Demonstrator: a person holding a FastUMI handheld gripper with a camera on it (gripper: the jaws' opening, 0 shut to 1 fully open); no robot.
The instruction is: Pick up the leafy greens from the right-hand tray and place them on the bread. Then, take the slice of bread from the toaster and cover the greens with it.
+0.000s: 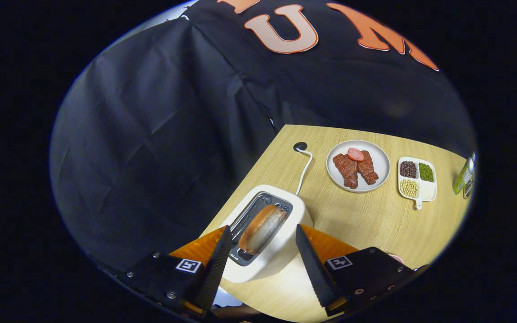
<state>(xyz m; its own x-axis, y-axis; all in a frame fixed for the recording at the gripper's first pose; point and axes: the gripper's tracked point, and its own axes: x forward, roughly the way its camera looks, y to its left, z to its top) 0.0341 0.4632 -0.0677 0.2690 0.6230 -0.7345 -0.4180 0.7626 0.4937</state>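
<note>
Gripper (263, 242) fingers spread wide around the bread slice (263, 228) poking from the toaster (281, 244), lower centre; no readable labels.

- Two tapered, ridged fingers are seen on the gripper (262, 233).
- Black screw-studded blocks are marked with square black-and-white tags.
- Orange ribbed panels are fitted behind.

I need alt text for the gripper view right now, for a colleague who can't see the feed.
The gripper hangs open over a white toaster, its jaws on either side of the slice of bread standing in a slot, not touching it. Beyond on the wooden table sit a plate of meat and a divided dish of beans.
</note>
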